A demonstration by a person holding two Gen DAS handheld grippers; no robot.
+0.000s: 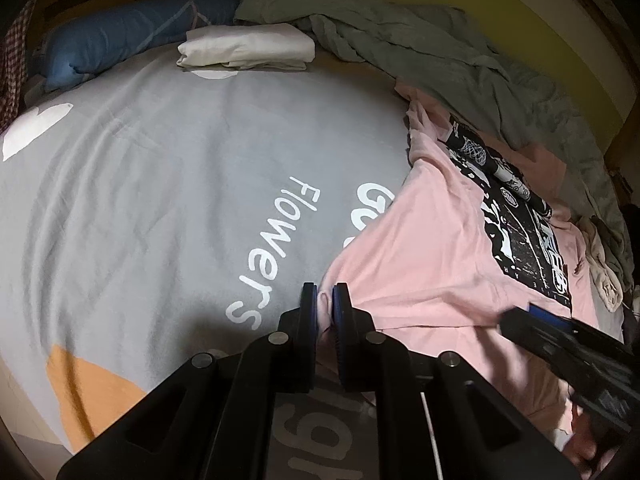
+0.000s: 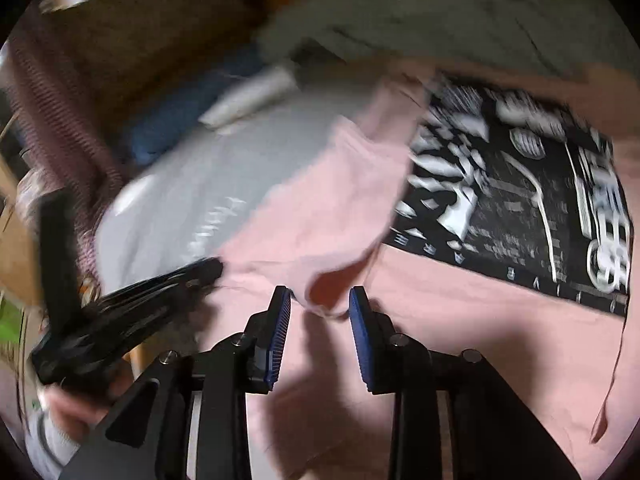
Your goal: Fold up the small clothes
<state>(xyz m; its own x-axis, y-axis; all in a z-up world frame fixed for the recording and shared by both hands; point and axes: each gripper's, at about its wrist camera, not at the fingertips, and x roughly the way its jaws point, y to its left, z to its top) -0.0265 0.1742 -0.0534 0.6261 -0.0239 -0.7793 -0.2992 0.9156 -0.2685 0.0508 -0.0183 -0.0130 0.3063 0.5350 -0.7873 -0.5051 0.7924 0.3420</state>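
Observation:
A pink T-shirt with a black and white print lies on the grey bedsheet, partly folded over itself. In the left wrist view my left gripper is shut on the shirt's left edge, with pink fabric pinched between the pads. My right gripper shows blurred at the shirt's lower right. In the right wrist view, which is motion-blurred, my right gripper stands open over the shirt. A loose pink fold hangs between its blue pads without touching them. The left gripper grips the shirt's edge on the left.
A folded white garment lies at the far edge of the bed. Behind it are a blue pillow and a rumpled grey-green blanket. A pale cloth lies at the right. A hand holds the left gripper.

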